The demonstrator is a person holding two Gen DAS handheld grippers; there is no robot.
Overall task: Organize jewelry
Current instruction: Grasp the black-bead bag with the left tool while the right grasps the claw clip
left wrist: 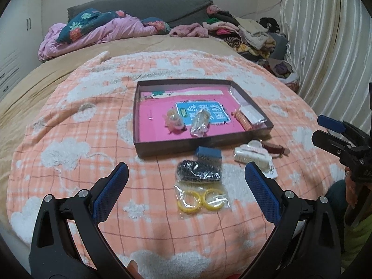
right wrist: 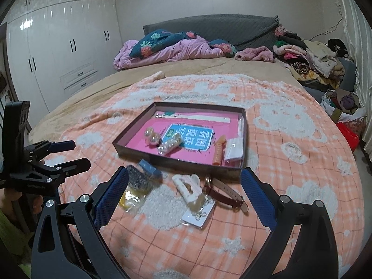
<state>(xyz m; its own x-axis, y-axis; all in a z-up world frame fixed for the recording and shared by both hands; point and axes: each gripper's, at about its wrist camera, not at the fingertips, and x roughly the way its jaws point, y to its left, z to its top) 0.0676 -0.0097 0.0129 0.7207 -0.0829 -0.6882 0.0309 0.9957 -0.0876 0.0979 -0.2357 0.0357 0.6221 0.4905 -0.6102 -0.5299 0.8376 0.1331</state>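
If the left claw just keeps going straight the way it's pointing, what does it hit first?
Probably the clear bag of yellow rings, which lies nearest between the open left claw and the box; just beyond it sits the dark beaded bundle. Depth is uncertain.

Bare blanket (left wrist: 69, 139) left; box (left wrist: 162, 148) blocks ahead.

yellow rings (right wrist: 130, 201) half hidden (behind a finger), box label (left wrist: 201, 112) blurred

Left gripper (left wrist: 187, 186): held low at 6 o'clock, jaws spread wide, nothing gripped.
Right gripper (right wrist: 184, 186): held likewise, jaws spread wide, nothing gripped.
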